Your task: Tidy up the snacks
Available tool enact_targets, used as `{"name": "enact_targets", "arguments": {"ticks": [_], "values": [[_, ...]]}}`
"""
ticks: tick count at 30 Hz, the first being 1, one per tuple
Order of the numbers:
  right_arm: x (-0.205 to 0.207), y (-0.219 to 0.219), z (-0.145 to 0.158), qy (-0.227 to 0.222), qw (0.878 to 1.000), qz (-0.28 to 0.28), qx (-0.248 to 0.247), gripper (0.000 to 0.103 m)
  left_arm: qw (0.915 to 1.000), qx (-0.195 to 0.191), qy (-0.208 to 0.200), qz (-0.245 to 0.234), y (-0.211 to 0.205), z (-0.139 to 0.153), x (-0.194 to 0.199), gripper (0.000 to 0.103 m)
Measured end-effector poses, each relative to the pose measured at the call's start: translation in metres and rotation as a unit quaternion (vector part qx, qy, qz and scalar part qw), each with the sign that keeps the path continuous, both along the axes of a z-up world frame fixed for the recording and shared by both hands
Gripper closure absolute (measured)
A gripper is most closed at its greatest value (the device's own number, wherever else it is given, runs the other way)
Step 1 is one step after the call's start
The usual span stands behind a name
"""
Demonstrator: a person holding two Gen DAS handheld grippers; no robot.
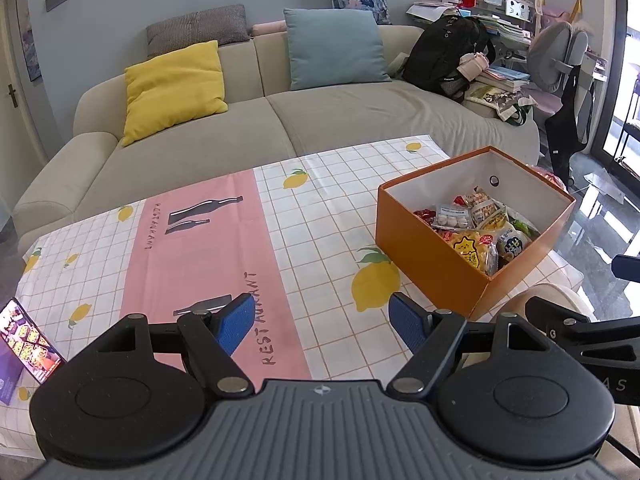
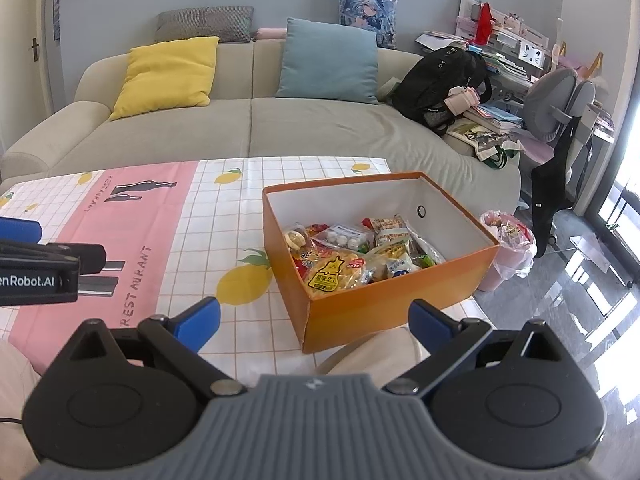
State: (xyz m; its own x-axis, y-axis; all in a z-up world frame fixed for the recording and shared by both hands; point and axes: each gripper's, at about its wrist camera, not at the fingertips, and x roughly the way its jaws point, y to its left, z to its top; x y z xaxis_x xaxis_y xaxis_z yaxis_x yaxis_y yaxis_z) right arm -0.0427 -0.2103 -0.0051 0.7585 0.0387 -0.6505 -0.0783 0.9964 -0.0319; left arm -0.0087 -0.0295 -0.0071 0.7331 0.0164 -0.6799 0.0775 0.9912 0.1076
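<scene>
Right gripper (image 2: 314, 326) is held wide apart, empty, w/ orange box (image 2: 384, 308) of snack packets (image 2: 332, 272) just ahead at 12–1 o'clock. Left gripper (image 1: 320, 326), also spread & empty, has it off at 2 o'clock, so right is judged nearer.

I see the box (image 2: 384, 312) on the surface's (image 2: 224, 216) right part, snacks (image 2: 352, 256) inside it, sofa (image 2: 248, 128) behind, phone (image 1: 30, 340) at my far left.
</scene>
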Motion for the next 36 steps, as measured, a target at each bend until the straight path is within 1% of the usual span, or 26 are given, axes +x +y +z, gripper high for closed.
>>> {"name": "enact_targets", "arguments": {"ticks": [16, 36], "values": [[0.0013, -0.0011, -0.0015, 0.001, 1.000, 0.009, -0.003, 0.005, 1.0000, -0.007, 0.003, 0.007, -0.0010, 0.0013, -0.0028, 0.014], [0.0008, 0.0018, -0.0029, 0.006, 1.000, 0.018, -0.003, 0.004, 0.9999, -0.003, 0.003, 0.013, -0.0023, 0.0006, -0.0047, 0.014]]}}
